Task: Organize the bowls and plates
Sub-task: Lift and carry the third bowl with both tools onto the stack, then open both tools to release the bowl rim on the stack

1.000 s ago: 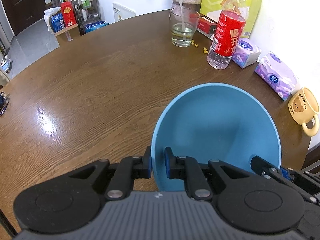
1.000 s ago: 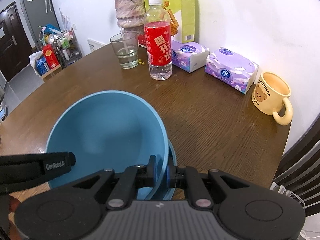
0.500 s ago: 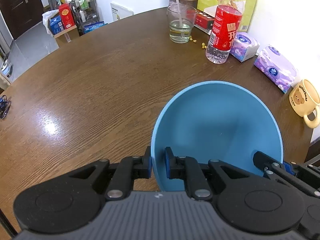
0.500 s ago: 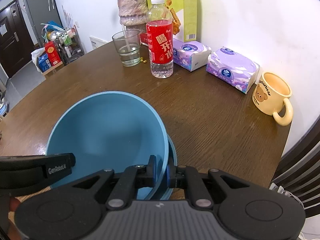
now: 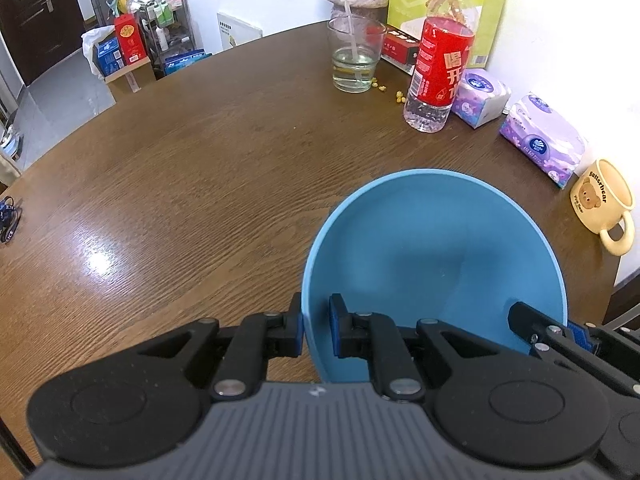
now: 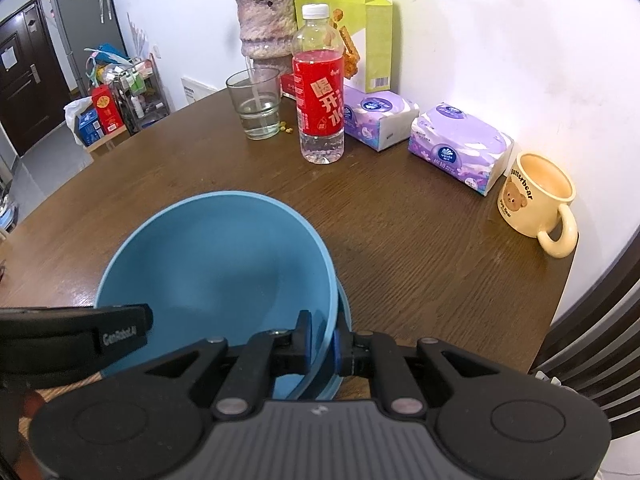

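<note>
Dark brown wood-grain counter (image 5: 192, 168), round-edged, set against a white wall, with clutter along its far side. Left gripper (image 5: 315, 330) is clamped on the near-left rim of the wide, shallow light-blue plastic bowl (image 5: 436, 256); right gripper (image 6: 322, 342) is clamped on the bowl's near-right rim (image 6: 224, 264). In the right wrist view a second blue rim (image 6: 345, 314) shows just under and outside the held bowl's edge, apparently another bowl beneath it; whether the two touch cannot be told. The bowl sits at the near right part of the counter, well apart from the red-labelled clear water bottle (image 6: 319, 92), the drinking glass with a straw (image 6: 256, 110), the two purple tissue packs (image 6: 460, 146) and the cream bear-printed mug (image 6: 534, 200).

Risks, as judged: both grips pinch only a thin, smooth rim, so uneven lifting by the two hands could twist the bowl out of one pair of pads. If the bowls are nested tightly, the lower one may rise with the upper and then drop. A swing toward the wall could topple the bottle or glass.
</note>
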Motion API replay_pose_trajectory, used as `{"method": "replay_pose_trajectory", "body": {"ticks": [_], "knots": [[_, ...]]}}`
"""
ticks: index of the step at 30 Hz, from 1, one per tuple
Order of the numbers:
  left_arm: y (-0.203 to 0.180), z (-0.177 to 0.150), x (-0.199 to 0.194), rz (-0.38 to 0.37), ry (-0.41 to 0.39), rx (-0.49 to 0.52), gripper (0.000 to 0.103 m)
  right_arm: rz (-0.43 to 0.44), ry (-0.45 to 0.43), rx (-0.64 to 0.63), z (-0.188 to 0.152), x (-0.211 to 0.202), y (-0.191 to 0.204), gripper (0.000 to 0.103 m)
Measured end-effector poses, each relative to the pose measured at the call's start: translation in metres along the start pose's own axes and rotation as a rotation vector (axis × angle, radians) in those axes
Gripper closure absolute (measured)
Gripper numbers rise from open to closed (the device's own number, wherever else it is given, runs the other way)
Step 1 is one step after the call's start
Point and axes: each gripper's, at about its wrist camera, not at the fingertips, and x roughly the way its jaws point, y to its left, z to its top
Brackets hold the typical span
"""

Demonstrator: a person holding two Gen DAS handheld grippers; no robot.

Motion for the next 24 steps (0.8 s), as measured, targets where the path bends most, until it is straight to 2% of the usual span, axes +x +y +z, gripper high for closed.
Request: {"method": "replay_pose_trajectory", "body": {"ticks": [7, 24], "knots": [[-0.003, 0.001, -0.006, -0.011, -0.013, 0.006, 0.09, -0.017, -0.024, -0.007, 0.002, -0.009, -0.002, 0.093], [-0.01, 0.0, 0.004, 0.023, 0.004, 0.037, 0.089, -0.057, 0.001, -0.057, 0.002, 0.004, 0.002, 0.093]]}}
